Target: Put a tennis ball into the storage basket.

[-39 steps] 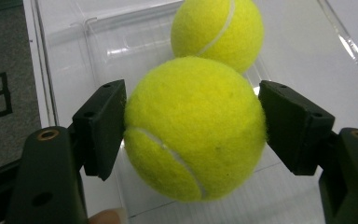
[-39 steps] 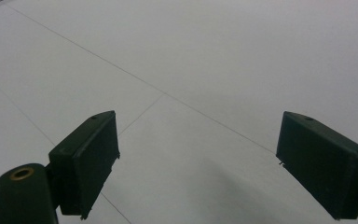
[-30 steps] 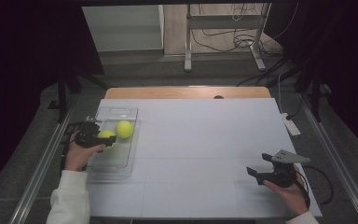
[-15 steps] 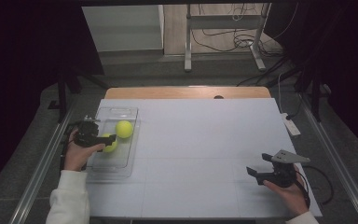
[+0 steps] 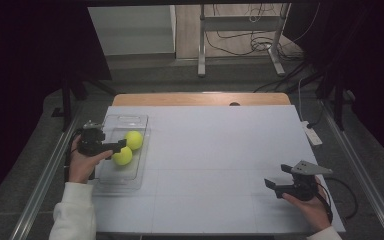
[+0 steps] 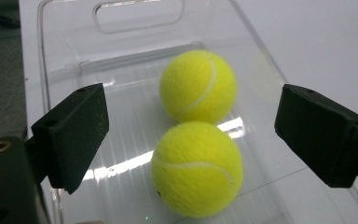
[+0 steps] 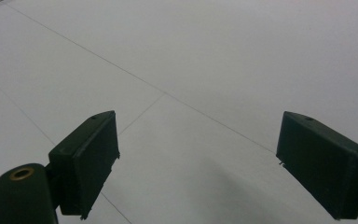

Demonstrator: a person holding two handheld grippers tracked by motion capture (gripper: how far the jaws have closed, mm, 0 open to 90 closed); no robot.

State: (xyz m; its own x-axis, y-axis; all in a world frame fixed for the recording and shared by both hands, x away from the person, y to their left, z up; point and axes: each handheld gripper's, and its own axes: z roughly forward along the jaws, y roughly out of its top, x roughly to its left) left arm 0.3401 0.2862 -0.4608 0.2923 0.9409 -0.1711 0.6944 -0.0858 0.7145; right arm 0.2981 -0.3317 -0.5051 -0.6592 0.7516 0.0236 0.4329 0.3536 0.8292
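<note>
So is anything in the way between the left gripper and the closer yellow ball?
Nothing visible. The left gripper has just been opening; the near ball sits free between its jaws in the clear bin.

Left gripper point(image 6: 191, 140) just opened, nearer tennis ball point(image 6: 196, 169) released into clear bin point(image 6: 60, 60)

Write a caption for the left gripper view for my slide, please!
Left gripper open over two yellow tennis balls in a clear plastic bin.
</note>
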